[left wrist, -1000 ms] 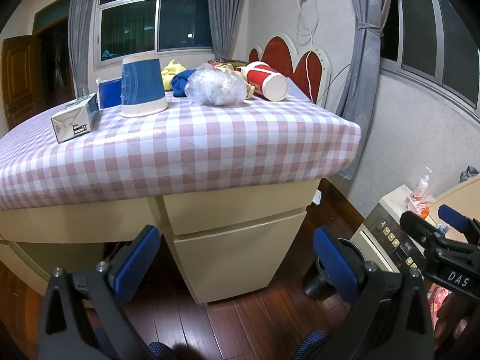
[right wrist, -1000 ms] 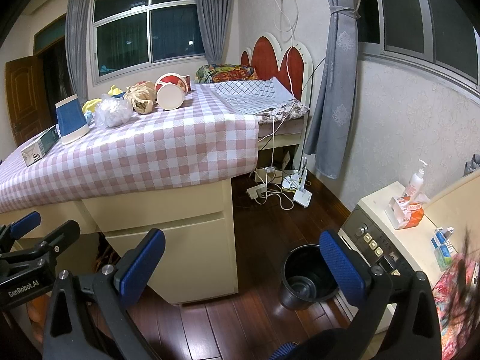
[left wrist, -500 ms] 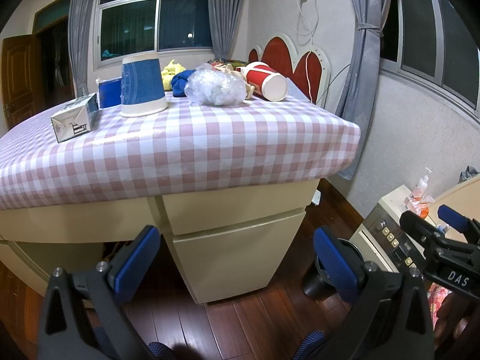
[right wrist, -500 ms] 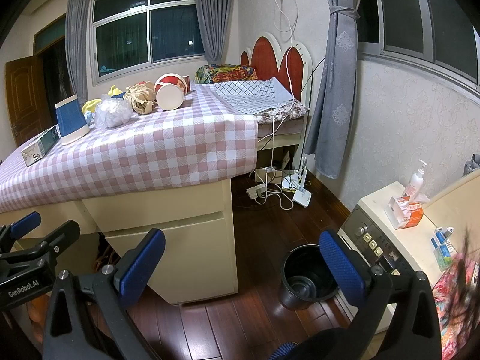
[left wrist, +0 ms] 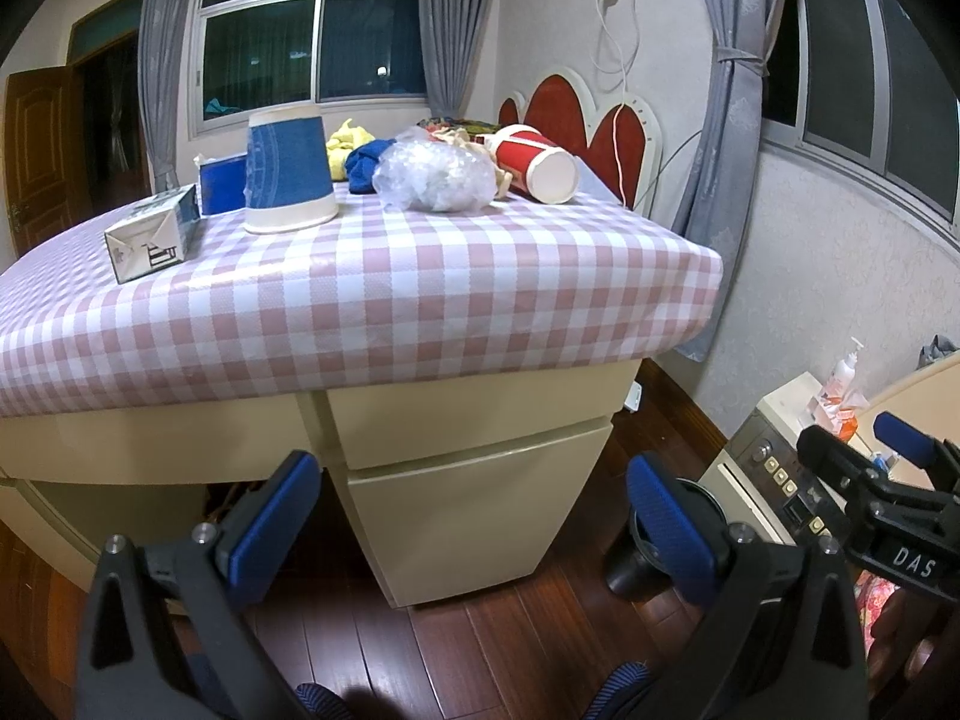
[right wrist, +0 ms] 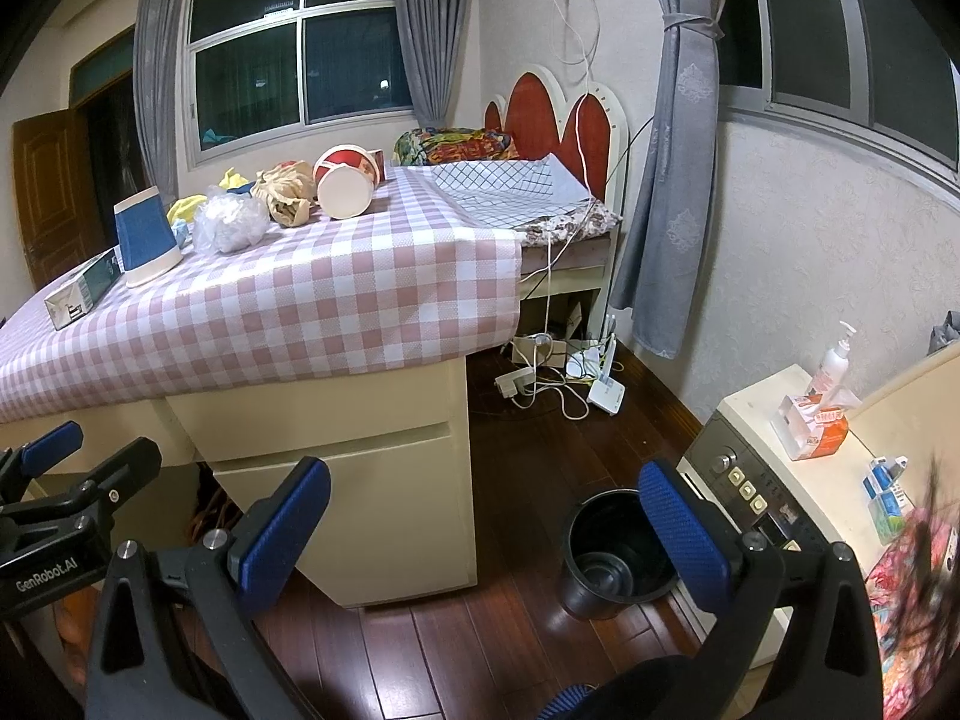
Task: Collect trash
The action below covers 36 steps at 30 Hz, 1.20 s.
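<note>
Trash lies on the pink checked tablecloth (left wrist: 420, 300): a small carton (left wrist: 150, 235), an upturned blue paper cup (left wrist: 289, 180), a crumpled clear plastic bag (left wrist: 435, 176) and a red cup on its side (left wrist: 537, 165). The right wrist view shows the same carton (right wrist: 81, 294), blue cup (right wrist: 146, 238), plastic bag (right wrist: 231, 225), a crumpled brown paper bag (right wrist: 287, 198) and the red cup (right wrist: 347, 181). A black bin (right wrist: 618, 558) stands on the floor. My left gripper (left wrist: 474, 522) and right gripper (right wrist: 486, 522) are both open, empty, held low in front of the table.
A cream cabinet (right wrist: 384, 492) sits under the table. Cables and a power strip (right wrist: 558, 372) lie on the wood floor by the bed (right wrist: 516, 180). At the right stands an appliance (right wrist: 780, 462) with a tissue box and pump bottle on top.
</note>
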Available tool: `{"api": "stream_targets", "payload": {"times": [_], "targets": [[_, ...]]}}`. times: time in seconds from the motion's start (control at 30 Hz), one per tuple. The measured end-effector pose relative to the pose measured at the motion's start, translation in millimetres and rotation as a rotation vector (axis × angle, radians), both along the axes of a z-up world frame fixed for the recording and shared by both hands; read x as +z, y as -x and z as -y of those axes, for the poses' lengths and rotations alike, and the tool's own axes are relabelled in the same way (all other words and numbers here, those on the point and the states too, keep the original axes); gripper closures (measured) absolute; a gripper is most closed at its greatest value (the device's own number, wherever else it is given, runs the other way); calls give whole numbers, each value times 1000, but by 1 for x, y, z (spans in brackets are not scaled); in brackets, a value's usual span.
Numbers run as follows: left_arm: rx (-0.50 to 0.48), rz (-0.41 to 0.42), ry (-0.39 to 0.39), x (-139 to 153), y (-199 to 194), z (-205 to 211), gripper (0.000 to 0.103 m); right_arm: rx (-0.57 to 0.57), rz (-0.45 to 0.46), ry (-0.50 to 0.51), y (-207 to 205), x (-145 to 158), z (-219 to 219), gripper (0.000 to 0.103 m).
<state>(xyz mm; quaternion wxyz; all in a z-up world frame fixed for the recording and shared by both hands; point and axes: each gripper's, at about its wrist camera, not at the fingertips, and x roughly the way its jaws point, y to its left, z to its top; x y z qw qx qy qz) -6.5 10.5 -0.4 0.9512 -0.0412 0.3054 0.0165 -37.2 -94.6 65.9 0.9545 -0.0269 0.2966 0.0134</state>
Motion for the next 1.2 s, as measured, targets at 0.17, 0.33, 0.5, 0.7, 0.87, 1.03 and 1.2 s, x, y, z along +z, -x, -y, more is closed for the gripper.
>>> {"api": "stream_targets", "payload": {"times": [0.17,0.33,0.5,0.7,0.87,1.03,1.2], "targets": [[0,1,0,0,1,-1,0,3,-1,0,1,0,-2,0],[-1,18,-18,5,4,2,0,7,-3,3,0,0,-3,0],[-2,17,-16,8,2,4,0,9,-4,3,-1,1,-4,0],[-1,19,-16,7,2,4,0,7,-3,0,-1,1,-3,0],[8,10,-19,10,-1,0,0,17,26,-51,-4,9,1,0],[38,23,-4,17,-7,-18,0,63,66,-55,-13,26,-6,0],[121,22,35,23,-20,-60,0,150,29,-56,-42,36,-25,0]]}}
